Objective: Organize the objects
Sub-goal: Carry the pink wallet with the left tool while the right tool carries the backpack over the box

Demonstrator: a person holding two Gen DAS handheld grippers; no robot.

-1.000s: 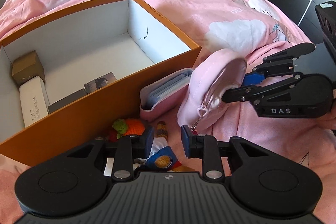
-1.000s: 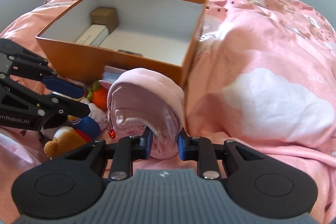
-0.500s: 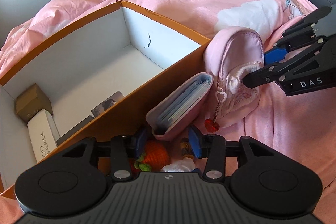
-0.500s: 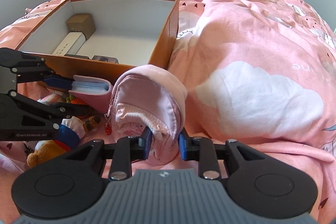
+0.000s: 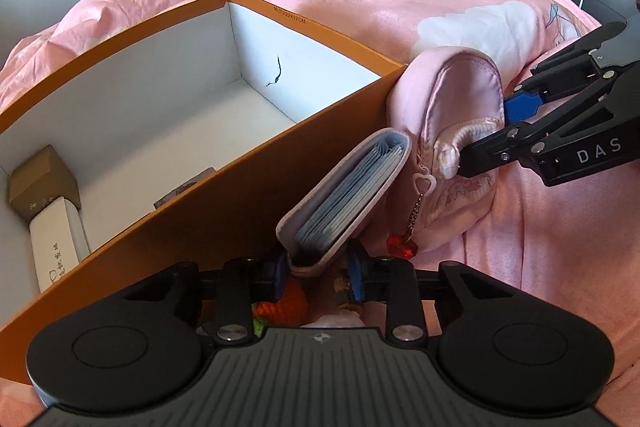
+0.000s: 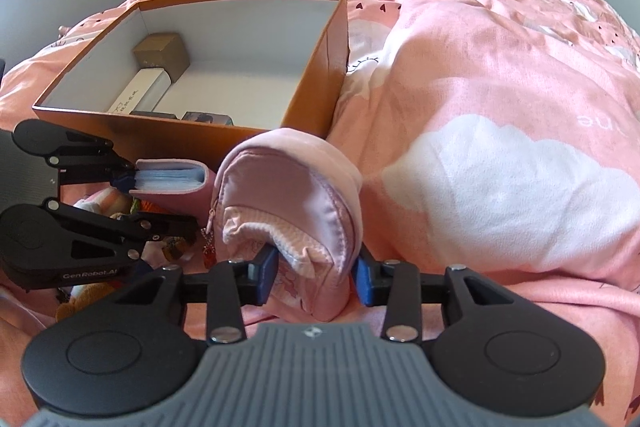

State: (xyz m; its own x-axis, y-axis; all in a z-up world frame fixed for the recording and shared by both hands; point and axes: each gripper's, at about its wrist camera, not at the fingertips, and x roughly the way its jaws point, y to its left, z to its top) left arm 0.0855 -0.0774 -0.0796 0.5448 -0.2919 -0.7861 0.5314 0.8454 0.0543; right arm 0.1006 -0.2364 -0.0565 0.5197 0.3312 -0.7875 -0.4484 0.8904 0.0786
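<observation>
pink card wallet pinched at its lower end by left gripper, jaws just closed in, leaning against orange box outer wall, pink pouch just beside it between right gripper pads, jaws just widening, grip on it unclear, pink duvet underneath

The box is matt orange cardboard outside, smooth white paper inside. The pouch is pink cloth, satiny and slightly glossy on its front, soft and matt along its outer band, with a glossy red charm. The card holder looks soft pink outside with shiny clear sleeves. The quilt is smooth, creased cotton-like cloth.
</observation>
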